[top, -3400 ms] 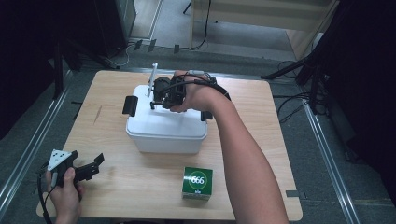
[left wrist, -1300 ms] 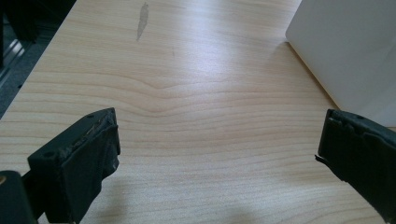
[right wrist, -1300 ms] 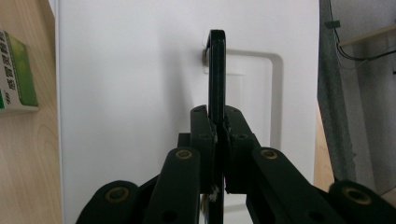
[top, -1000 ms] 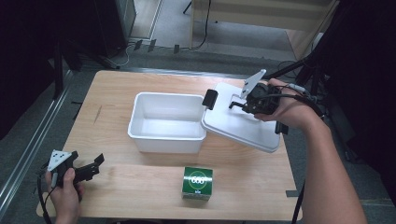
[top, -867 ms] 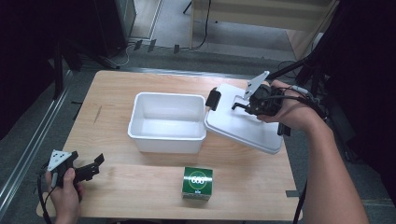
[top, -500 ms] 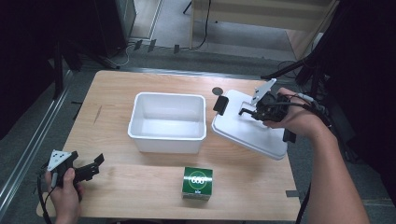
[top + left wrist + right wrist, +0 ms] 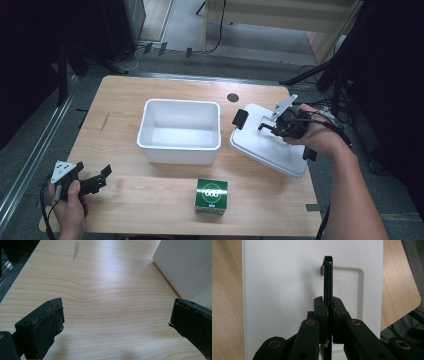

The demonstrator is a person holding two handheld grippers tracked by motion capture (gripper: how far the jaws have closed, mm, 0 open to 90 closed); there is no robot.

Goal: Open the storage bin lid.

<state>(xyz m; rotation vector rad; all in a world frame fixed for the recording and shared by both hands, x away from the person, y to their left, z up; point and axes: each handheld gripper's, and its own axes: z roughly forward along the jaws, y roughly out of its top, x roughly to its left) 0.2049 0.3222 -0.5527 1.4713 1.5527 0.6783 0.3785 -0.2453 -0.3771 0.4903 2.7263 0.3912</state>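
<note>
Lid [image 7: 267, 145], right of open white bin [image 7: 180, 131]: my right gripper [image 7: 275, 125] pinches its black handle [image 7: 327, 280]; I judge set-down underway, release next. Left gripper [image 7: 97, 177] spread, idle, front-left of bin.

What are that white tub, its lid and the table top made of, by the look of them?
The white tub looks like moulded plastic: smooth, slightly glossy walls with a rolled rim. Its lid seems the same white plastic, matte, with a pressed rectangular recess and a thin black handle, probably plastic too. The table shows pale wood grain; whether solid wood or a printed laminate, the look leaves open.
</note>
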